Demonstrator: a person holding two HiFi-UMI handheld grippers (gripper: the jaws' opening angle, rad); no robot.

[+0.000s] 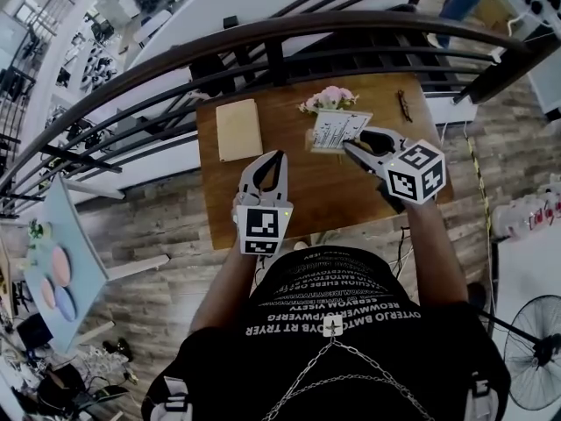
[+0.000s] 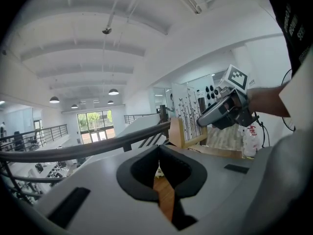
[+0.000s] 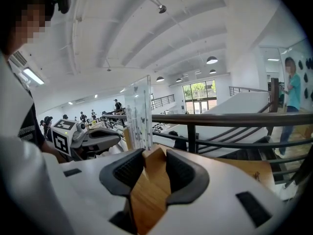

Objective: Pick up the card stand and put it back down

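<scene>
The card stand [image 1: 337, 130] is a clear upright panel with a printed card, set in a wooden base. My right gripper [image 1: 349, 146] is shut on that base, and in the right gripper view the wood block [image 3: 150, 168] fills the gap between the dark pads while the panel [image 3: 138, 112] rises at the left. In the left gripper view the card stand [image 2: 188, 114] appears held slightly off the table, with the right gripper [image 2: 208, 117] on it. My left gripper [image 1: 277, 158] hovers over the table's near middle, jaws together and holding nothing.
The wooden table [image 1: 263, 200] also carries a beige pad [image 1: 238, 130] at the left, a pink flower bunch [image 1: 329, 97] behind the stand and a pair of glasses [image 1: 404, 105] at the far right. A dark railing [image 1: 263, 42] runs behind the table.
</scene>
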